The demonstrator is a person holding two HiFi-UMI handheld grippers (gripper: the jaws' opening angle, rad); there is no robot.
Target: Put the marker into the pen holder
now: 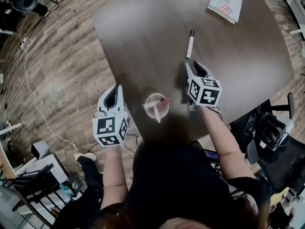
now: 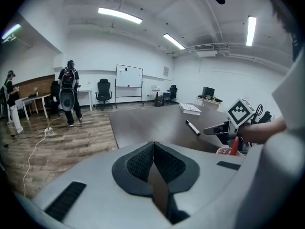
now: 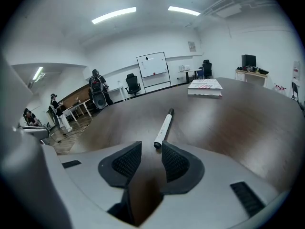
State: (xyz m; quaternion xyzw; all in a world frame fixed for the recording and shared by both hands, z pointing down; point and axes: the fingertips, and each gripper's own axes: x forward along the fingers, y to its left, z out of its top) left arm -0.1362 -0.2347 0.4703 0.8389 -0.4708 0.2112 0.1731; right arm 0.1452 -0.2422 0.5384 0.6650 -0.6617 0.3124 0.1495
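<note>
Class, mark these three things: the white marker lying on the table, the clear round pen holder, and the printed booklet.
White marker with black cap (image 1: 190, 46), head view, middle of its white barrel.
Clear round pen holder (image 1: 151, 96), head view, upper rim.
Printed booklet (image 1: 225, 3), head view, centre of its cover.

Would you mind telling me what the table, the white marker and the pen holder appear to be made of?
Table: likely wood veneer or laminate, dark brown, semi-gloss; it shows a soft sheen under the lights.
White marker: smooth plastic barrel, black cap.
Pen holder: probably clear plastic or glass; the table shows through it.
</note>
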